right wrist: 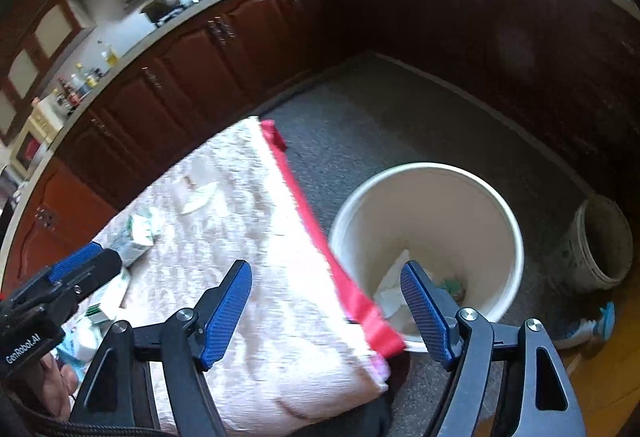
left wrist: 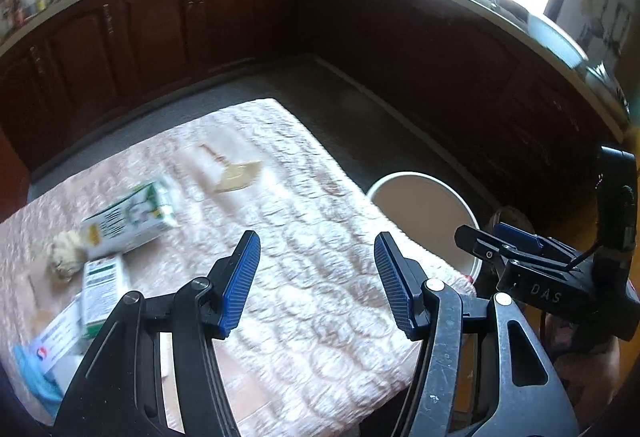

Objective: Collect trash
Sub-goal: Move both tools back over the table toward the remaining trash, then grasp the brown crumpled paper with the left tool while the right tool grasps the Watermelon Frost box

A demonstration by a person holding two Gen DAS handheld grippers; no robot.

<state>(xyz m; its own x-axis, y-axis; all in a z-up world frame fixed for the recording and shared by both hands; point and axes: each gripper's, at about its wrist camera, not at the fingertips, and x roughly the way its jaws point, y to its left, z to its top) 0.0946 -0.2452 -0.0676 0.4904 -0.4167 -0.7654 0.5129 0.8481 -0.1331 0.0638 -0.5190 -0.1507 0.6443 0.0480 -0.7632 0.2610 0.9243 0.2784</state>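
Both claws are empty right now. The left claw point(left wrist: 317, 279) has its blue pads spread about halfway, nothing between them, hovering over the worktop point(left wrist: 304, 237) with the pinkish quilted cover on it. The right claw point(right wrist: 326, 311) is parted about the same, also gripping nothing, and it sits over the worktop's red-trimmed edge point(right wrist: 304, 205), with one pad over the cloth and the other over the white bucket point(right wrist: 508, 221). That bucket stands on the grey floor point(right wrist: 400, 125) right beside the worktop, and there's already some trash in the bottom: white crumpled paper point(right wrist: 394, 283) and a greenish scrap point(right wrist: 452, 285). The rest of the trash is on the worktop: a green-and-white carton point(left wrist: 132, 221) lying on its side, a crumpled yellowish wad point(left wrist: 66, 251) touching its near end, a smaller green-and-white box point(left wrist: 102, 287) just in front of that, a white packet with red and blue print point(left wrist: 56, 337) and something light blue point(left wrist: 34, 373) at the near left corner. Further back there's a flat tan wrapper point(left wrist: 238, 177) on its own. A second, grubbier bucket point(right wrist: 600, 241) sits off to the right near the dark cabinets point(left wrist: 160, 29). It's all pretty motion-blurred, so the labels aren't readable.
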